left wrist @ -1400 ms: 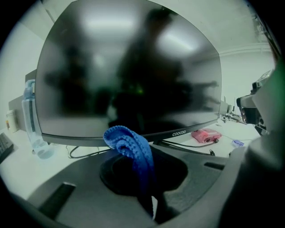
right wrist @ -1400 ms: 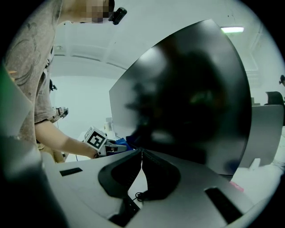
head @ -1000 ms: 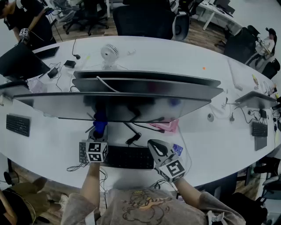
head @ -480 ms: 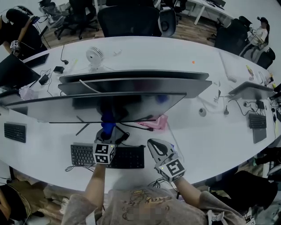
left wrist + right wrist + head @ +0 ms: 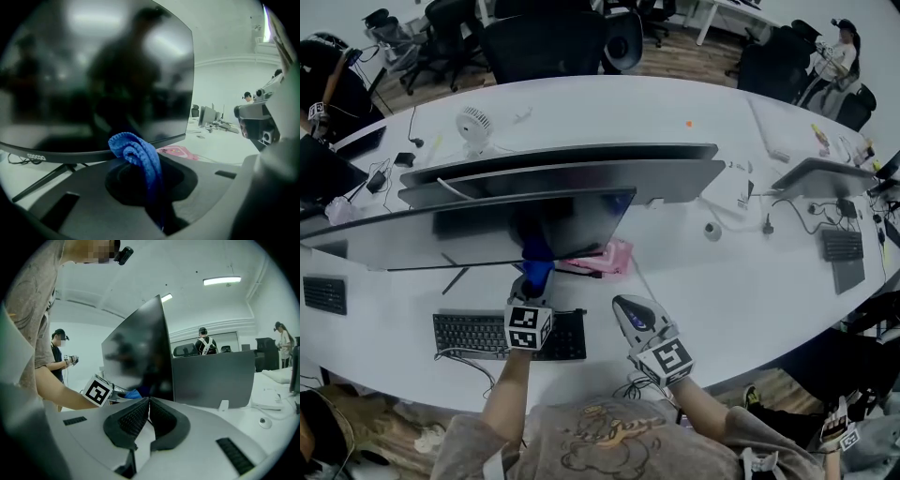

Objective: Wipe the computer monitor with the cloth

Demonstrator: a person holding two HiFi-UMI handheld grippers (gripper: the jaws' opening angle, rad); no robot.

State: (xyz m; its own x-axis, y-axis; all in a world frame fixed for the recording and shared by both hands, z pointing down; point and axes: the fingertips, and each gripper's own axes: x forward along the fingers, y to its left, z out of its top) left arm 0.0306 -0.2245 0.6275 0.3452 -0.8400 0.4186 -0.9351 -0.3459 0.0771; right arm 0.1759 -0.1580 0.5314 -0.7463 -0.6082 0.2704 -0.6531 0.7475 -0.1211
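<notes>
A wide dark monitor (image 5: 487, 230) stands on the white desk (image 5: 741, 272), its screen facing me. My left gripper (image 5: 534, 277) is shut on a folded blue cloth (image 5: 136, 157) and holds it up close to the lower part of the screen (image 5: 93, 79). The same cloth (image 5: 536, 251) shows just above the marker cube in the head view. My right gripper (image 5: 630, 314) hangs to the right over the desk's front, jaws shut with nothing between them (image 5: 149, 414). It points at the monitor's right edge (image 5: 161, 352).
A black keyboard (image 5: 473, 336) lies under the left gripper. A pink packet (image 5: 605, 255) sits behind the monitor's right end. More monitors (image 5: 581, 164) stand back to back behind it. A small fan (image 5: 473, 122), cables and other workstations fill the far desk. People stand around.
The whole scene has slid left in the head view. The left gripper with the cloth has moved right along the screen's lower edge. The right gripper has stayed in place.
</notes>
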